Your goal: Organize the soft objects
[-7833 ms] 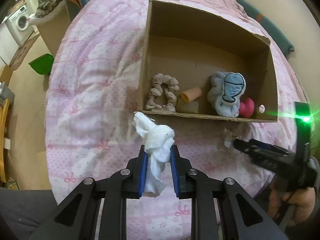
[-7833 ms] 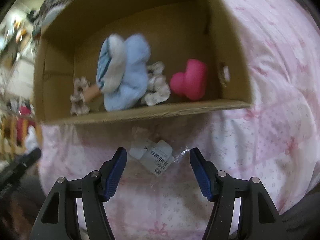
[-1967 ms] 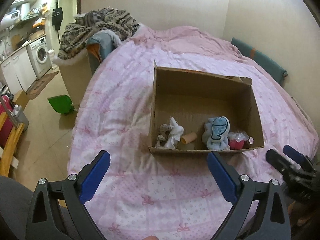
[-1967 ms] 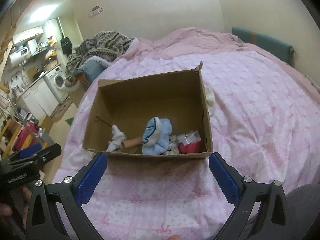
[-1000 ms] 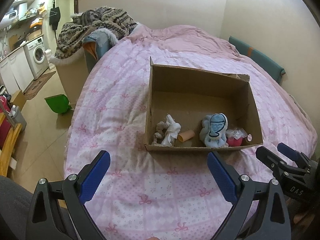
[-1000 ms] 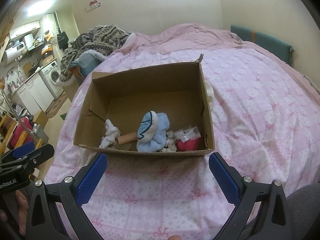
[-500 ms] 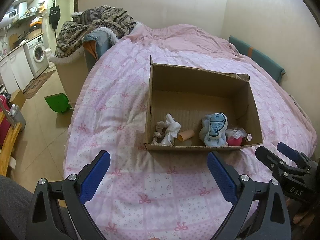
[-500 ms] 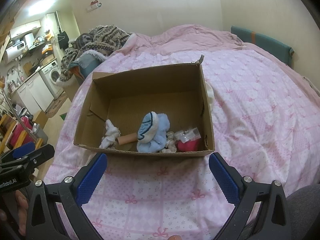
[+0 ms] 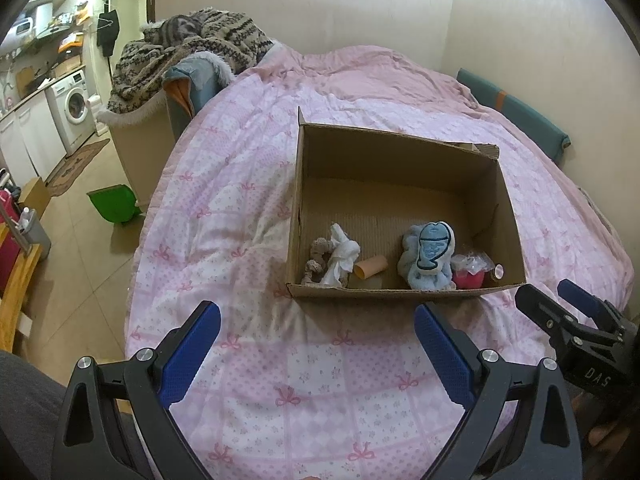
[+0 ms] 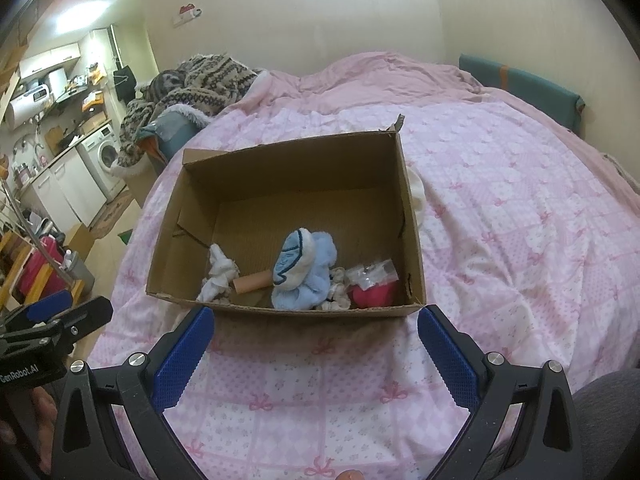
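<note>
Left gripper and right gripper both spread wide, empty; beyond fingertips, open brown cardboard box holds blue plush toy, white cloth.

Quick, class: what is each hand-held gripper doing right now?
Left hand-held gripper: open, holding nothing.
Right hand-held gripper: open, holding nothing.

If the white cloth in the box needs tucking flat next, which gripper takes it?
Left, probably. The white cloth lies at the cardboard box's left end, nearer the left gripper. Both grippers are open and empty; the right gripper faces the box's middle.
</note>
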`<control>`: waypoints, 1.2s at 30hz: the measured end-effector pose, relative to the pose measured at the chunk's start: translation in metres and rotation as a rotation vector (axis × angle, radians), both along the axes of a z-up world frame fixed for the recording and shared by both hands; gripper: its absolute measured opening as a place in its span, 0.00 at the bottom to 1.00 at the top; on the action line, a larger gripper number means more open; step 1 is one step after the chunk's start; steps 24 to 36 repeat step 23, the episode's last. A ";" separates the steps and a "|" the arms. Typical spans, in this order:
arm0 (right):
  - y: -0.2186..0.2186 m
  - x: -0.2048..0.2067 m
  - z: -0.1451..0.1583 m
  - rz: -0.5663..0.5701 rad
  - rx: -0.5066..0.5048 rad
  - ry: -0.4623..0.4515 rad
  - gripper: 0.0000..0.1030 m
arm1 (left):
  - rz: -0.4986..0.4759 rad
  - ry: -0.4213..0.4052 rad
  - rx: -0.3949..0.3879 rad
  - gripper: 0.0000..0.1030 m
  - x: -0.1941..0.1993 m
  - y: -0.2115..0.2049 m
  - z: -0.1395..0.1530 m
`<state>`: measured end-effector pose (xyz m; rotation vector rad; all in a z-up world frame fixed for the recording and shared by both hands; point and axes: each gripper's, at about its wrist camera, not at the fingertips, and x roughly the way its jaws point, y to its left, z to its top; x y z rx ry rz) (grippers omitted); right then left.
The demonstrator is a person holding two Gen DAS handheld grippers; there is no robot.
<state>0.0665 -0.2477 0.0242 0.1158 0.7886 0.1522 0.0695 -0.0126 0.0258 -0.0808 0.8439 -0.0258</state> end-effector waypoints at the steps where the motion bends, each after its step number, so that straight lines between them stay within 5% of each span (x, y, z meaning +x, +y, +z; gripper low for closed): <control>1: -0.001 0.001 0.000 -0.001 0.001 0.001 1.00 | 0.000 0.000 0.000 0.94 0.000 0.000 0.000; 36: -0.002 0.002 -0.001 0.007 -0.014 -0.010 1.00 | -0.009 0.007 0.002 0.94 0.000 -0.003 -0.004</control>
